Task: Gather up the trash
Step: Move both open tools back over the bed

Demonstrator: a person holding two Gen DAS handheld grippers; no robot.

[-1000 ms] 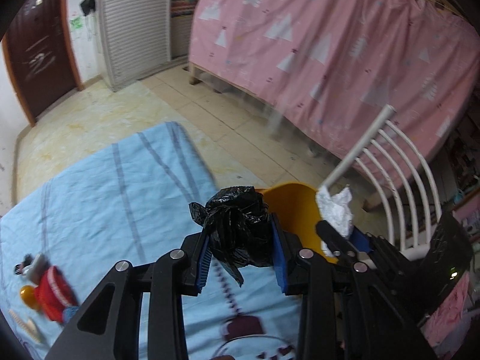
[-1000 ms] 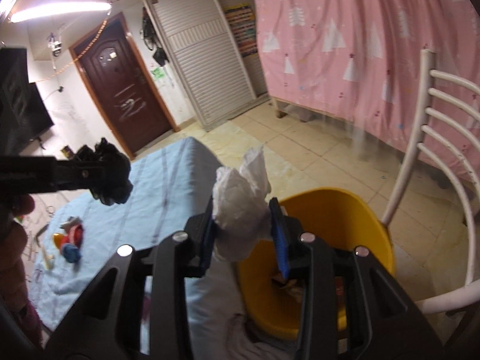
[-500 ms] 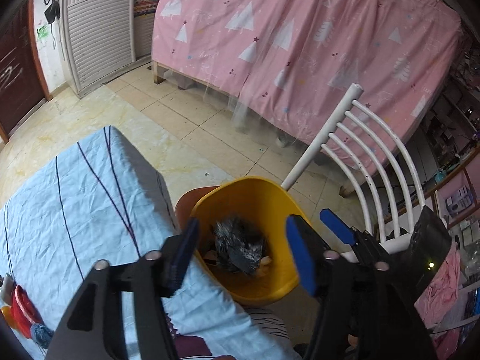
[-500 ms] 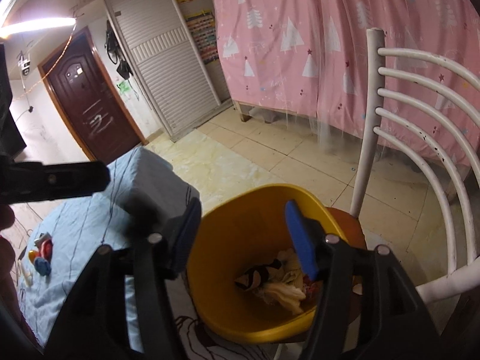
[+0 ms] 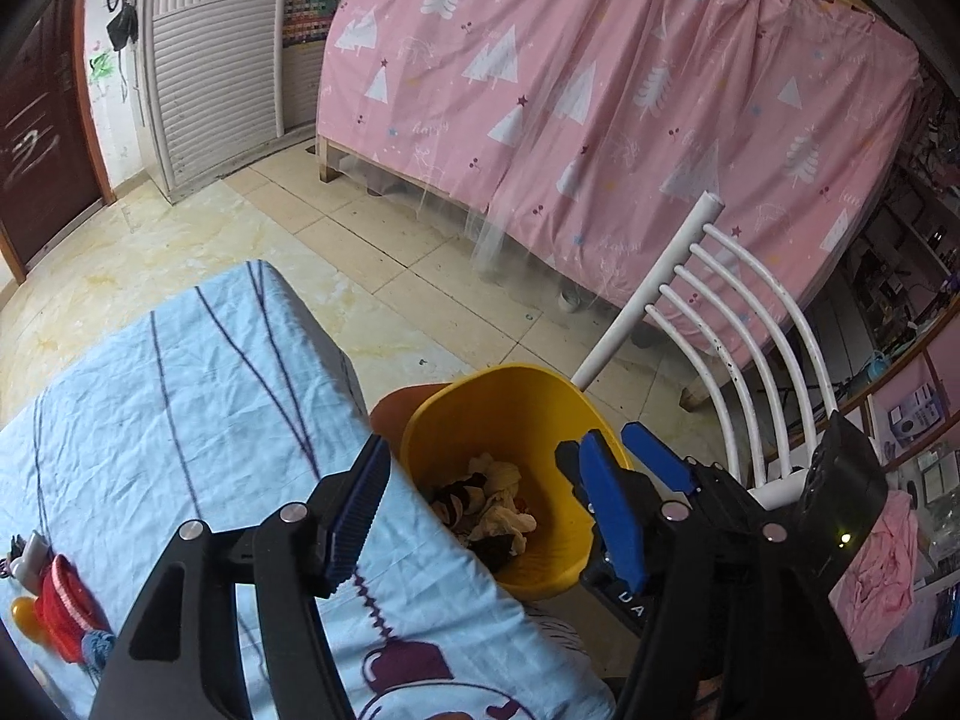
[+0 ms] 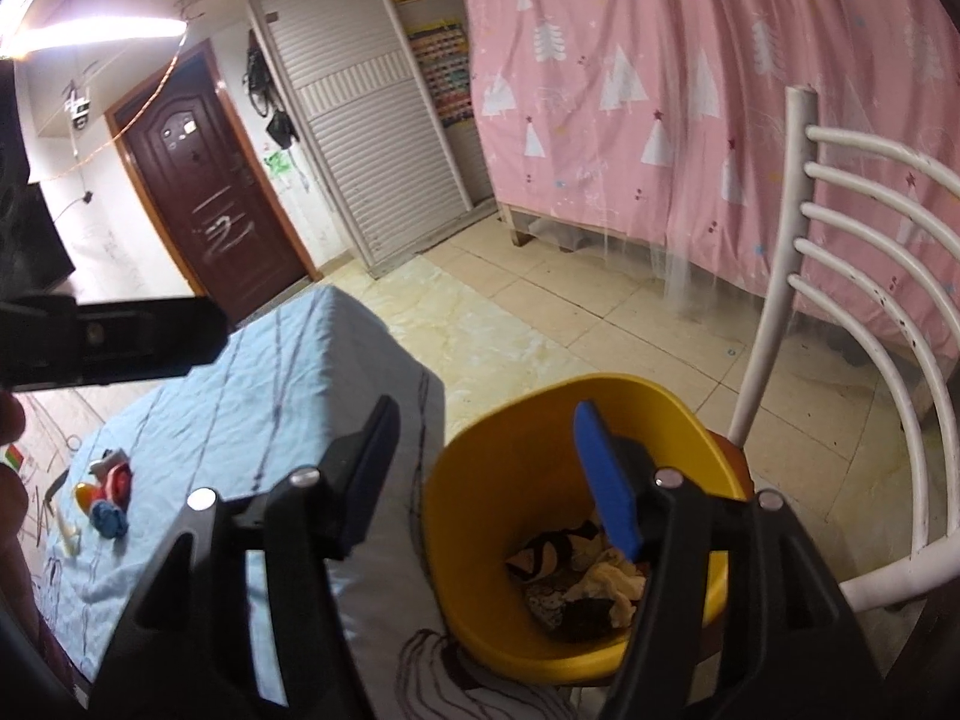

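Left tongs (image 5: 480,510) are gaping wide, gripping nothing, hovering over the yellow bin (image 5: 528,396). Right tongs (image 6: 486,480) are also spread wide and empty above the same bin. Trash (image 6: 576,582) is sitting crumpled at the bin's bottom. Bin is standing just beside the blue-sheeted bench (image 5: 180,396), near the white chair (image 5: 750,324).

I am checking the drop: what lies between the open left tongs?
In the left wrist view, the left tongs frame crumpled trash inside the yellow plastic bin.
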